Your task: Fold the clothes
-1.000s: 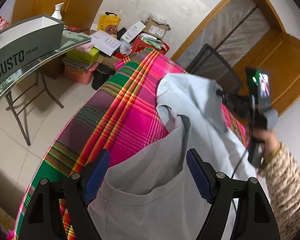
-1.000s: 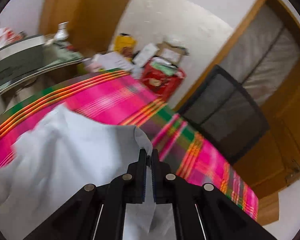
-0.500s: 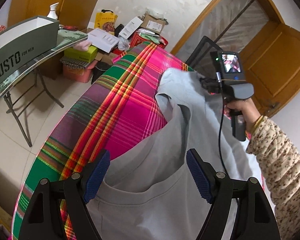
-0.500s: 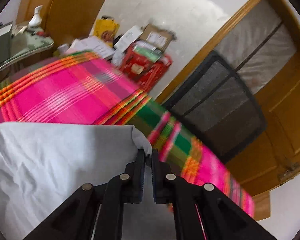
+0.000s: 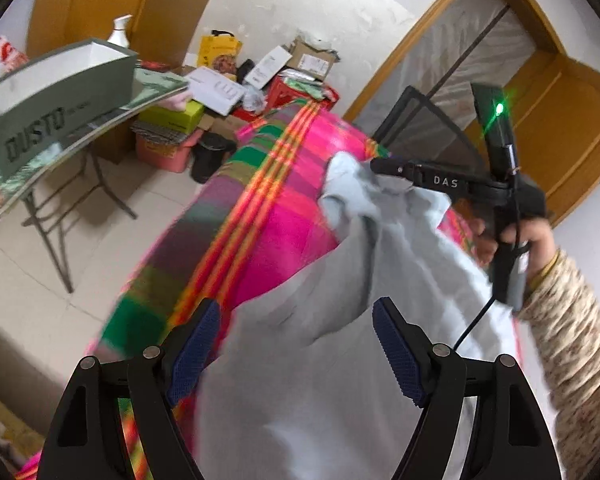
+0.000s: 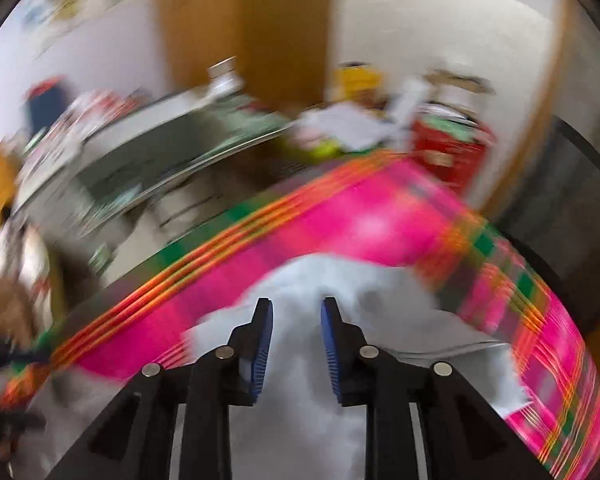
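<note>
A pale grey garment [image 5: 340, 320] lies rumpled on a bed covered with a pink plaid cloth [image 5: 284, 216]. My left gripper [image 5: 296, 344] hovers open above the garment's near part, its blue pads well apart and off the fabric. In the same view a hand [image 5: 516, 236] holds my right gripper [image 5: 380, 168] at the garment's far bunched corner. The right wrist view is blurred: the right gripper [image 6: 296, 340] has its jaws opening, with the grey garment [image 6: 332, 280] below and between the pads, which do not press on it.
A folding table [image 5: 40, 168] on the left bears a green box [image 5: 60, 96]. Cartons, bags and a red crate [image 5: 284, 88] are piled against the far wall. A black mesh chair [image 5: 428, 132] stands beyond the bed, in front of a wooden door [image 5: 560, 120].
The right gripper's jaws, shut on the garment's edge before, have parted and let it drop onto the bed. The right hand swung and tilted, and the garment's far corner now lies bunched.
</note>
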Demonstrator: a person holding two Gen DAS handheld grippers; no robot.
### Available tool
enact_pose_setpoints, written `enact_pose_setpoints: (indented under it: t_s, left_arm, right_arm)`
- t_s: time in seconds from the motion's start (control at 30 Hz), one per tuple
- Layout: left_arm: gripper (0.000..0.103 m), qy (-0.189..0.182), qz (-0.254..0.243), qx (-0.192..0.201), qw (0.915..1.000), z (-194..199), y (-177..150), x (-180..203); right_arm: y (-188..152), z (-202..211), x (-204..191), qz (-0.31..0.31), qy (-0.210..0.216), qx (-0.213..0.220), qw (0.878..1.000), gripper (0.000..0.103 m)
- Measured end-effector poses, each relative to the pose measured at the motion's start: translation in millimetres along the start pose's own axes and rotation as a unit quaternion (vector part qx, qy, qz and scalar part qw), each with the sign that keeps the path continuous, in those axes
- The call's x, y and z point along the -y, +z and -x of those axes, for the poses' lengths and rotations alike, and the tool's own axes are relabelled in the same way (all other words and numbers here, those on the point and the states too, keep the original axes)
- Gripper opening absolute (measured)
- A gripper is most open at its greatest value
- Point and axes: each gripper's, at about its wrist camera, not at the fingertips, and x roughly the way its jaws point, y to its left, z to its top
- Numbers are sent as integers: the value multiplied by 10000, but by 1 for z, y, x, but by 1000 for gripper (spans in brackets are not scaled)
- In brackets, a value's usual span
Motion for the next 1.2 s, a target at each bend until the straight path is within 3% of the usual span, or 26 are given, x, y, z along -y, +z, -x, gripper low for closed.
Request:
enact_pose_setpoints:
  t_s: [0.13, 0.2, 0.37, 0.5, 0.53, 0.6, 0.67, 0.73, 0.97, 1.13, 1.2]
  left_arm:
    - [78, 251, 261, -134, 9993, 12, -13, -25]
    - [78, 152, 479, -113, 9987, 18, -14, -34]
    - [78, 213, 293, -160, 9992, 14, -10, -30]
    - [78, -17, 265, -336, 9991, 2, -7, -25]
    - [78, -9, 231, -369, 9991, 0, -6, -23]
    - [78, -52, 157, -404, 9990, -3, -6, -18]
    - [78, -98, 121, -441, 9989, -8, -9, -15]
    - [78, -64, 54, -569, 9983, -13, -12, -13]
    - [75, -224, 283, -435, 9984, -10, -10, -22]
    - [69, -940, 678, -464, 9922, -11, -7, -31]
    - [68, -991, 804, -521, 9904, -15, -7, -34]
  right_arm:
    - [4, -16, -42, 694, -155, -315, 9970, 26]
    - [6, -28, -50, 836, -97, -577, 9948, 26]
    - [2, -34, -68, 1253, -386, -892, 9873, 26]
    - [1, -44, -62, 1206, -645, -1110, 9844, 26]
    - [2, -45, -60, 1132, -601, -1119, 9854, 22]
    - [2, -45, -57, 1043, -618, -1063, 9869, 17]
    - [4, -44, -57, 987, -627, -954, 9886, 3]
    - [7, -36, -56, 879, -630, -691, 9917, 3]
    - [7, -8, -47, 501, -632, -126, 9967, 3]
    - [2, 12, -32, 94, -572, 320, 9978, 3]
    - [-1, 13, -25, -21, -594, 342, 9976, 3]
